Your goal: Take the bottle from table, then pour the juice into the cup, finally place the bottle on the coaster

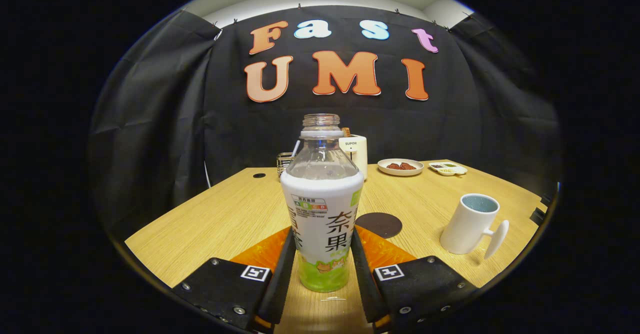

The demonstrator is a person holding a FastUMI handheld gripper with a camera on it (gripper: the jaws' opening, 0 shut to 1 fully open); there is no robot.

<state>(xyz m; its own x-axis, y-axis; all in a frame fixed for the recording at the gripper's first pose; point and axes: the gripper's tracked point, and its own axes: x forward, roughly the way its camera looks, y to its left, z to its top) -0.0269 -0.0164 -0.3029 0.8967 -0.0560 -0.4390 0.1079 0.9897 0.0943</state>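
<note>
A pale wooden desk [210,219] spreads out before the black cloth wall, with an uncapped bottle [322,209] standing upright on it as the centre of the scene. The bottle, clear above and wrapped in a white and green label below, stands directly between the jaws of the gripper [323,269]. The two black jaws flank the lower label at either side and lie right against it; they appear closed on the bottle, whose base seems to rest on the desk. To the right of the bottle, well apart from it, stands a white cup [470,224], tilted in this wide view, its handle turned away from the bottle. Between bottle and cup, just right of the bottle and a little beyond it, a dark round coaster [378,224] lies flat. Beyond the bottle, near the wall, sit a cream appliance [356,154], a plate of dark food [400,167] and a small sectioned dish [448,168].
</note>
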